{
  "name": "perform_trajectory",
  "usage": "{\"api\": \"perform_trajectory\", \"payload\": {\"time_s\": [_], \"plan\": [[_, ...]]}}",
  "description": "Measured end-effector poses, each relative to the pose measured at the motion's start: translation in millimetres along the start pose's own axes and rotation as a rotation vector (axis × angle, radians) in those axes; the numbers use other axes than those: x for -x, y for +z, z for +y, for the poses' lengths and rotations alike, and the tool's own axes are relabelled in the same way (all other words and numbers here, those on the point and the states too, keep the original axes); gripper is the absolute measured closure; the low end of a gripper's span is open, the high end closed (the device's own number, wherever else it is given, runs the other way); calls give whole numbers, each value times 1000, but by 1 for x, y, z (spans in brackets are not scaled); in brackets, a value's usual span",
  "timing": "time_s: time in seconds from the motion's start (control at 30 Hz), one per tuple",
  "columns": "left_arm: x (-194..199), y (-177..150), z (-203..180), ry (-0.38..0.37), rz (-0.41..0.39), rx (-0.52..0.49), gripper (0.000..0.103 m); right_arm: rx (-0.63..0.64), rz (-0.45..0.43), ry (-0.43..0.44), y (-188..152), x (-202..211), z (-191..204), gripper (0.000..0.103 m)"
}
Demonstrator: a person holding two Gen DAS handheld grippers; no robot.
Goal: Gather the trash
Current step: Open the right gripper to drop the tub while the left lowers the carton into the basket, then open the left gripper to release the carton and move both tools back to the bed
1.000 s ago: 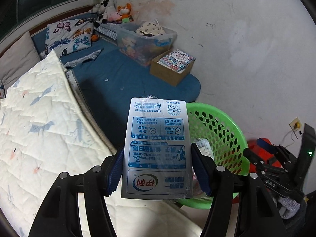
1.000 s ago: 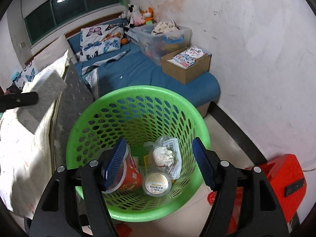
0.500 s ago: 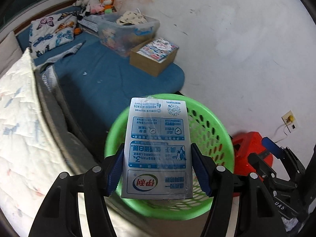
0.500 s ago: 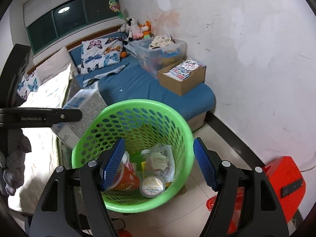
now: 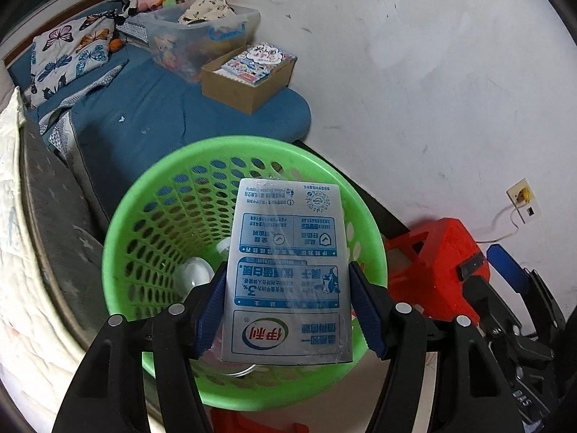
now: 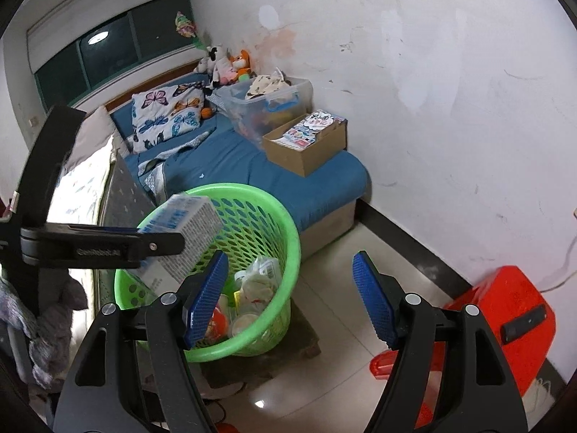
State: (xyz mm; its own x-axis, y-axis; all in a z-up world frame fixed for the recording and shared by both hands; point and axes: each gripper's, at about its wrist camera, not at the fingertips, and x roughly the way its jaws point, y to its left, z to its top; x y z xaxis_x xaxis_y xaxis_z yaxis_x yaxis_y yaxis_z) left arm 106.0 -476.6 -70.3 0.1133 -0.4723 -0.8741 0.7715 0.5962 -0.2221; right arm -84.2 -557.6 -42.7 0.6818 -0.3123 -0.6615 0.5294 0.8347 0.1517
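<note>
My left gripper [image 5: 288, 310] is shut on a grey and blue milk carton [image 5: 286, 274], its blue pads pressed on both sides. The carton hangs over the mouth of the green perforated trash basket [image 5: 144, 223]. In the right wrist view the same carton [image 6: 184, 223] sits above the basket's near-left rim [image 6: 252, 195], with the left gripper's black arm reaching in from the left. Several wrappers, cups and a red tub lie in the basket's bottom. My right gripper [image 6: 290, 299] is open with nothing between its fingers, to the right of the basket above the floor.
A red plastic stool [image 6: 505, 310] stands right of the basket by the white wall. Behind the basket is a blue mattress [image 6: 252, 166] with a cardboard box of books [image 6: 306, 140] and a clear storage bin [image 6: 267, 104]. A quilted white mattress [image 5: 21, 288] lies to the left.
My left gripper has carried the carton from beside the mattress to over the basket's mouth. My right gripper has pulled back and to the right, away from the basket.
</note>
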Motion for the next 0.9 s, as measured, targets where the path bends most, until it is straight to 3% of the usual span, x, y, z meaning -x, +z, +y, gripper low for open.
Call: {"api": "perform_trajectory", "payload": {"time_s": [0.33, 0.5, 0.57, 0.9], "plan": [[-16, -8, -7, 14, 33, 6, 41, -13, -2, 10, -4, 1, -2, 31], [-17, -8, -5, -17, 43, 15, 39, -4, -10, 7, -2, 3, 0, 31], [-14, -7, -6, -5, 31, 7, 32, -9, -13, 7, -3, 4, -1, 31], [25, -13, 4, -8, -52, -7, 32, -4, -22, 29, -4, 15, 10, 31]]}}
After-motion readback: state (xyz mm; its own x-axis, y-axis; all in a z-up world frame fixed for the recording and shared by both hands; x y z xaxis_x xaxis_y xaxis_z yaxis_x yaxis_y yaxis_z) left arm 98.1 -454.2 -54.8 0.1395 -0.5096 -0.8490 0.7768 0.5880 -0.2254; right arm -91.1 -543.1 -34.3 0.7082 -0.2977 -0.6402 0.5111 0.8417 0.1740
